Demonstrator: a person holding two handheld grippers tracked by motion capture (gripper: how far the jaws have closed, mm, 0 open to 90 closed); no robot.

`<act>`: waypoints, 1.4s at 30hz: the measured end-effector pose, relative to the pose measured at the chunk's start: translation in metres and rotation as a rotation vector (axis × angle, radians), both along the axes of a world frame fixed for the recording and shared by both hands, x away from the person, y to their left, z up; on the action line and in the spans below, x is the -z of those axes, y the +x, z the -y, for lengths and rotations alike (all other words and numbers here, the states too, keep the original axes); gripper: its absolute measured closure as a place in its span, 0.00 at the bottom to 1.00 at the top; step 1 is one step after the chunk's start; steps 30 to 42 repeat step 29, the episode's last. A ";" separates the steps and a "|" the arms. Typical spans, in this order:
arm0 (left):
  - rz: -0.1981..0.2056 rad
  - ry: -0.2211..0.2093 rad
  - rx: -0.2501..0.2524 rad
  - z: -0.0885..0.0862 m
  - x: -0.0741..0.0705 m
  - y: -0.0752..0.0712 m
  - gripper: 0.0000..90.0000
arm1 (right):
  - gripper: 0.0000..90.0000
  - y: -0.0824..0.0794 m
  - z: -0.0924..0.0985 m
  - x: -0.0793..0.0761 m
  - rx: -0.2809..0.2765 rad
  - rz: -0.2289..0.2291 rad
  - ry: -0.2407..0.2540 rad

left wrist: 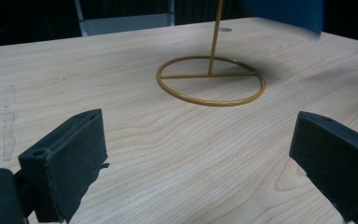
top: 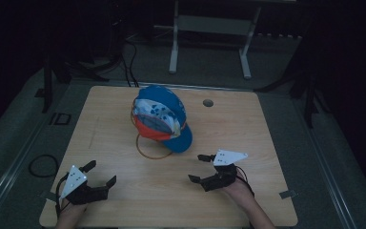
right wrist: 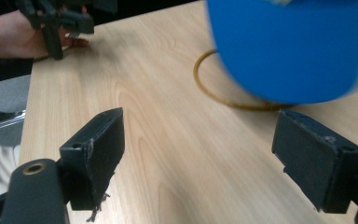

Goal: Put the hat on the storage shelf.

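**Ana:** Cap (top: 163,118) first: where is it sitting?

**Ben:** It is perching on top of a thin yellow wire stand (top: 151,149), near the middle of the wooden table (top: 248,124), a little toward the far side. The stand's round base ring is lying flat on the wood, and an upright rod is rising from it into the crown.

**Ana:** And the grippers?

**Ben:** Both are hovering low at the near edge, well apart from the cap. The left gripper (top: 98,176) is waiting at the near left with its jaws spread wide and nothing between them. The right gripper (top: 202,168) is sitting at the near right, nearer the cap, jaws likewise released and empty, pointing toward the blue brim (right wrist: 289,51).

**Ana:** How is the cap likely going to handle?

**Ben:** It is looking like light, soft fabric, so the crown is probably going to fold and sag under a pinch. The brim is looking stiffer, so that is likely the surest place for a firm hold, with the crown's back edge as a second grip.

**Ana:** Any worry?

**Ben:** The stand is looking slender and light, so a sideways tug is probably going to tip or drag it; lifting straight up is seeming safer
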State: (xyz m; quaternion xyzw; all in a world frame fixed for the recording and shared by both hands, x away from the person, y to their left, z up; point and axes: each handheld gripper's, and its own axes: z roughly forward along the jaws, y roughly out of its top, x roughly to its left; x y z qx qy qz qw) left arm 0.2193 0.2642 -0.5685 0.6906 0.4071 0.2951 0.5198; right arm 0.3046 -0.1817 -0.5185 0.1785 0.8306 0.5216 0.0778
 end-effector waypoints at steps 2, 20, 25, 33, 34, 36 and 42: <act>-0.002 -0.003 0.001 0.000 0.000 0.000 0.05 | 0.19 0.000 0.004 0.007 -0.002 -0.013 0.001; -0.003 -0.003 0.003 0.000 0.000 0.000 0.05 | 0.19 0.000 0.037 0.033 0.066 -0.029 0.009; -0.004 -0.003 0.004 0.000 0.000 0.000 0.05 | 0.19 0.001 0.039 0.034 0.079 -0.031 0.014; -0.003 -0.003 0.004 0.000 0.000 0.000 0.05 | 0.19 0.001 0.039 0.036 0.083 -0.026 0.005; -0.003 -0.003 0.004 0.000 0.000 0.000 0.05 | 0.19 0.001 0.039 0.036 0.083 -0.026 0.005; -0.003 -0.003 0.004 0.000 0.000 0.000 0.05 | 0.19 0.001 0.039 0.036 0.083 -0.026 0.005; -0.003 -0.003 0.004 0.000 0.000 0.000 0.05 | 0.19 0.001 0.039 0.036 0.083 -0.026 0.005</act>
